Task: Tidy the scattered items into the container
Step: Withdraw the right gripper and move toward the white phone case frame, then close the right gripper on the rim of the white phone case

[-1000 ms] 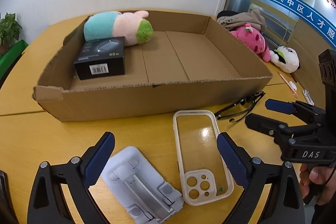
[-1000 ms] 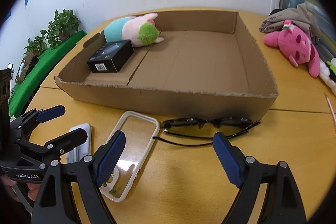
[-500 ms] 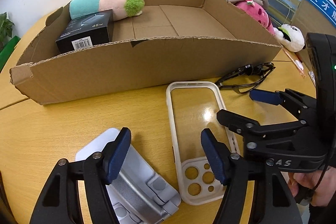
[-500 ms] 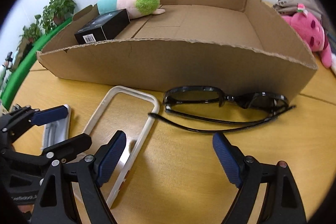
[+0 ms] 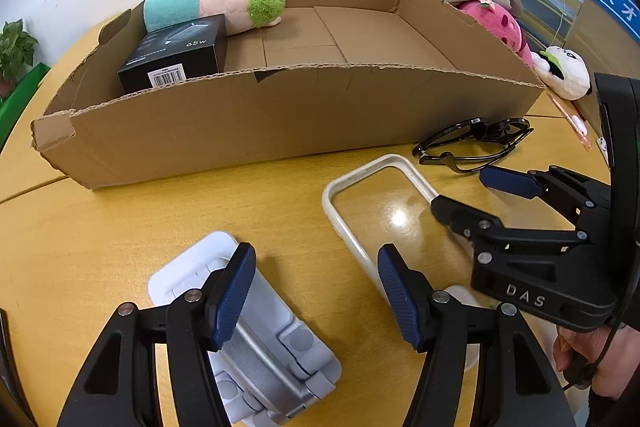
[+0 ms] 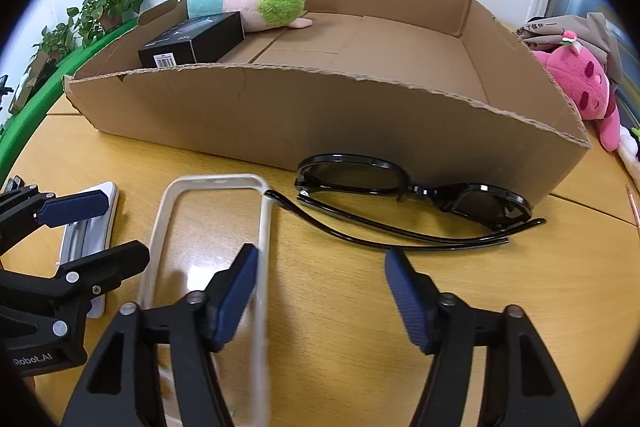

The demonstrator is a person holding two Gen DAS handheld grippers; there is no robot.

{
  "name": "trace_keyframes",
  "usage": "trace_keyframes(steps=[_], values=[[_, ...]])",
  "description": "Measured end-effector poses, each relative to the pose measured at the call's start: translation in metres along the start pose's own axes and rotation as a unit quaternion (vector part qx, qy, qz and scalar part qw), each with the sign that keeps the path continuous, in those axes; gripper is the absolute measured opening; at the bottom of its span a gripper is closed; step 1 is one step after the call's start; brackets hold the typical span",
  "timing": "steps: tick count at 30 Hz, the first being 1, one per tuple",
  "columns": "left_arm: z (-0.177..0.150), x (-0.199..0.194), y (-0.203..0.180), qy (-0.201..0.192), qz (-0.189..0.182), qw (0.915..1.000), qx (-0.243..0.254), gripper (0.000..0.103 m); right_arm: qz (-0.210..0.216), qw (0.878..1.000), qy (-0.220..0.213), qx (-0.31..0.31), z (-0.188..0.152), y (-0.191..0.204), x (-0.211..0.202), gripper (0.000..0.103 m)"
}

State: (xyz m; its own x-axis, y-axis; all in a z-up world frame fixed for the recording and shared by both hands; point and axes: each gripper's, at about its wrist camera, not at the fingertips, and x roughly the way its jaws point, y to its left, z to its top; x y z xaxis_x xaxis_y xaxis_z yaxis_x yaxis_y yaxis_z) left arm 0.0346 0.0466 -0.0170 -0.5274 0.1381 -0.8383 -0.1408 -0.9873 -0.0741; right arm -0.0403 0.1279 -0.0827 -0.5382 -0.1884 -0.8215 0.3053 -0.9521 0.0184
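Note:
A shallow cardboard box point(image 5: 280, 119) point(image 6: 320, 115) holds a black carton point(image 5: 176, 55) and a teal, pink and green plush point(image 5: 208, 3). In front of it lie a white-grey phone stand point(image 5: 188, 267) point(image 6: 100, 195), a clear phone case point(image 5: 332, 203) point(image 6: 168, 203) and black sunglasses point(image 5: 472, 143) point(image 6: 348, 179). My left gripper point(image 5: 316, 291) point(image 6: 127, 225) hangs low over the stand's right half, jaws closing, pads pressing on nothing. My right gripper point(image 6: 322, 291) point(image 5: 460, 189) straddles the case's right rim, jaws closing, with neither pad touching it.
A pink plush point(image 5: 500, 23) under a beige cloth and a white plush point(image 5: 564, 67) lie right of the box. An orange pencil point(image 5: 568, 115) lies near them. Potted plants point(image 6: 108, 3) line the far left. A person's hand point(image 5: 580, 351) holds the right gripper.
Both grippers sank toward the table and tilted flatter. The left jaws narrowed over the stand first. The right jaws narrowed in the last half second around the case's rim.

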Motion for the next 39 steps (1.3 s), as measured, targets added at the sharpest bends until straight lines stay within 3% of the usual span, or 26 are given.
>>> trace_keyframes(steps=[15,17,19,24,30,39], values=[[0.000,0.003,-0.006,0.003,0.018,0.9998,0.002,0.068,0.010,1.000,-0.003,0.001,0.000,-0.009,-0.003,0.025],[0.000,0.003,-0.008,0.002,0.022,0.9997,0.007,0.063,0.012,1.000,-0.003,0.001,-0.001,-0.009,-0.003,0.021],[-0.001,0.010,-0.007,0.022,-0.002,0.9998,-0.001,0.026,0.016,1.000,-0.004,0.002,-0.001,-0.010,-0.004,0.017],[0.001,0.009,-0.008,0.023,-0.011,0.9997,-0.005,0.011,0.027,1.000,-0.003,0.006,-0.002,-0.012,-0.004,0.010],[0.003,0.005,-0.004,0.028,-0.032,0.9989,-0.019,0.003,0.043,0.999,-0.004,0.014,-0.002,-0.013,-0.006,0.008],[-0.003,0.005,0.002,0.030,-0.054,0.9975,-0.035,0.000,0.059,0.998,-0.008,0.034,-0.003,-0.021,-0.011,0.008]])
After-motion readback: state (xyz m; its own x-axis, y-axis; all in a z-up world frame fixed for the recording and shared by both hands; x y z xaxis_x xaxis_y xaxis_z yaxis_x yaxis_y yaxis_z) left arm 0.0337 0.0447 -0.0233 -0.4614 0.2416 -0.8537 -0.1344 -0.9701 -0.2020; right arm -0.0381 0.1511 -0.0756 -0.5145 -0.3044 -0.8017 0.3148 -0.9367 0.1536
